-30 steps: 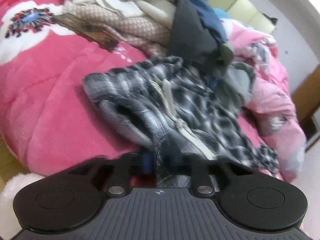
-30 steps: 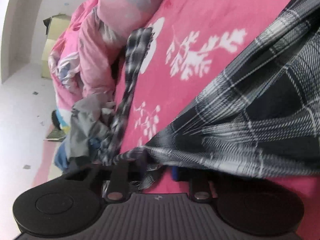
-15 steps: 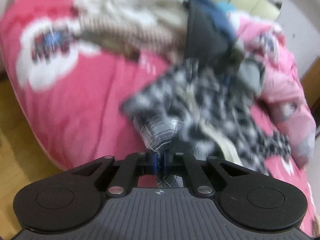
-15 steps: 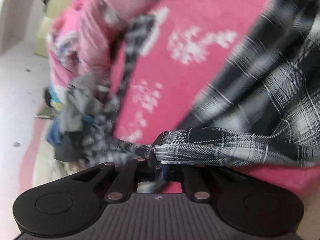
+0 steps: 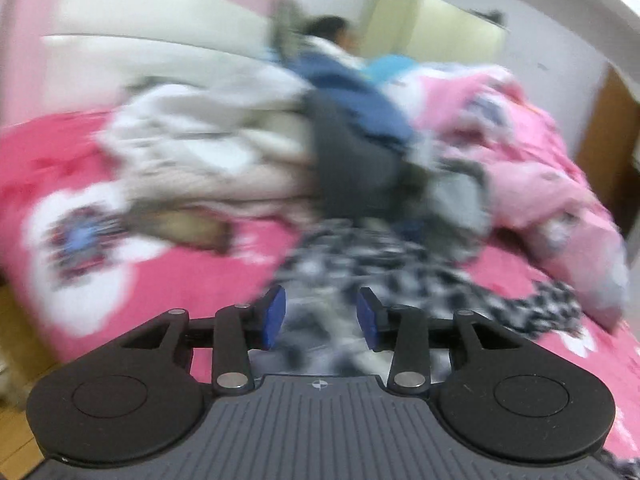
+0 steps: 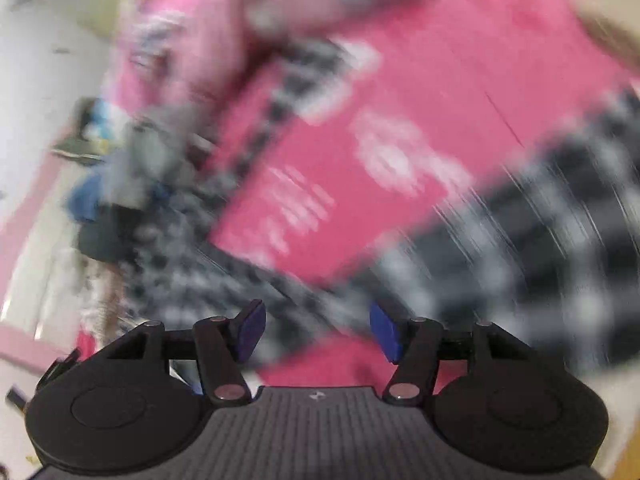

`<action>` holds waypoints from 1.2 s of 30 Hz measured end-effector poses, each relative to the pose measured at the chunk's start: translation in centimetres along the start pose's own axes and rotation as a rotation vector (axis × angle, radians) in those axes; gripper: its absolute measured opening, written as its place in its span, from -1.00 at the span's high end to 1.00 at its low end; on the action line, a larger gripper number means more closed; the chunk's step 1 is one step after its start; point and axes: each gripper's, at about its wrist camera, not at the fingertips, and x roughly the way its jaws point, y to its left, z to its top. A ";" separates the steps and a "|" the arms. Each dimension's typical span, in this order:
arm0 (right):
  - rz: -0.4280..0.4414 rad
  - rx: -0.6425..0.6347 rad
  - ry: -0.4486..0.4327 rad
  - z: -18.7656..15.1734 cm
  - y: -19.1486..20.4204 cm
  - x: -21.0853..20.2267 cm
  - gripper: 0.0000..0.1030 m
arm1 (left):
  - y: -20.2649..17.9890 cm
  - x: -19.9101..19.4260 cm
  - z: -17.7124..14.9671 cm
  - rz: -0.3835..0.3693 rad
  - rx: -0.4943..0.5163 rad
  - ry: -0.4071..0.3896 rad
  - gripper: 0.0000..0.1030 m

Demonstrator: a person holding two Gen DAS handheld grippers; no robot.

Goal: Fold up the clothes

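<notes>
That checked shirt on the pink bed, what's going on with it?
Someone is folding laundry with a hand-held gripper in each hand. The black-and-white checked garment lies on the pink bedspread, in front of a heap of other clothes. Both the left hand-held gripper and the right hand-held gripper are opening, their blue pads clear of the cloth. The pictures are blurred.

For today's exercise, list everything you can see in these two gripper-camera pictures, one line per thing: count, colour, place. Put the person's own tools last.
Plaid garment: one, black and white, spread on the bed just ahead of both grippers.
Bedspread: one, bright pink with white flower prints, covering the bed.
Clothes pile: one heap, cream, grey and blue, at the back of the bed.
Quilt: one, pale pink, bunched at the bed's right side.
Cabinet: one, pale yellow, against the far wall.
Left gripper: one, black with blue fingers, jaws opening, above the plaid.
Right gripper: one, same colours, jaws opening.
</notes>
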 end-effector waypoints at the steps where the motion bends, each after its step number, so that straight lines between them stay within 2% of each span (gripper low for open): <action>1: 0.040 -0.039 -0.032 1.0 1.0 0.4 -0.19 | -1.8 1.3 0.4 -0.038 0.027 0.021 0.24; 3: 0.103 -0.102 -0.077 3.1 2.6 1.9 -0.17 | -5.2 4.4 0.5 -0.103 0.071 0.065 0.23; 6: 0.142 -0.124 -0.122 7.0 3.4 6.2 -0.16 | -10.1 9.3 0.1 -0.184 0.126 0.132 0.23; 9: 0.125 -0.023 -0.104 11.9 1.7 11.5 -0.17 | -13.4 13.6 -2.0 -0.172 0.180 0.163 0.23; 11: 0.104 0.050 -0.091 15.5 -0.2 15.1 -0.17 | -14.3 15.6 -3.4 -0.154 0.211 0.137 0.23; 15: -0.007 0.098 -0.115 22.2 -4.0 21.1 -0.23 | -13.8 18.2 -5.3 -0.125 0.226 0.108 0.23; 18: -0.098 0.159 -0.169 26.8 -7.2 25.6 -0.25 | -12.3 19.8 -6.3 -0.119 0.198 0.143 0.23; 23: -0.125 0.245 -0.204 32.1 -10.9 32.0 -0.27 | -9.0 20.9 -6.2 -0.224 0.016 0.173 0.23; 25: -0.118 0.231 -0.202 32.8 -10.7 33.9 -0.28 | -8.5 21.0 -6.2 -0.247 -0.017 0.171 0.23; 26: -0.107 0.204 -0.176 32.7 -10.0 34.7 -0.12 | -8.3 21.0 -6.2 -0.255 -0.026 0.170 0.23; 27: -0.096 0.176 -0.150 32.6 -9.2 35.4 0.32 | -8.3 20.9 -6.3 -0.260 -0.030 0.168 0.23; 28: -0.085 0.149 -0.124 32.4 -8.4 36.2 0.55 | -8.2 20.9 -6.3 -0.263 -0.034 0.167 0.23; 29: -0.074 0.121 -0.097 32.3 -7.7 36.9 0.87 | -8.2 20.9 -6.3 -0.266 -0.037 0.166 0.23; 32: -0.086 0.019 -0.180 30.4 -3.8 34.0 0.88 | -8.1 20.8 -6.3 -0.272 -0.047 0.165 0.23; 34: -0.087 -0.049 -0.298 28.9 -1.3 29.2 0.89 | -8.0 20.8 -6.3 -0.274 -0.050 0.164 0.23; 36: -0.140 -0.069 -0.395 27.4 0.5 23.8 0.89 | -8.0 20.8 -6.3 -0.275 -0.052 0.164 0.23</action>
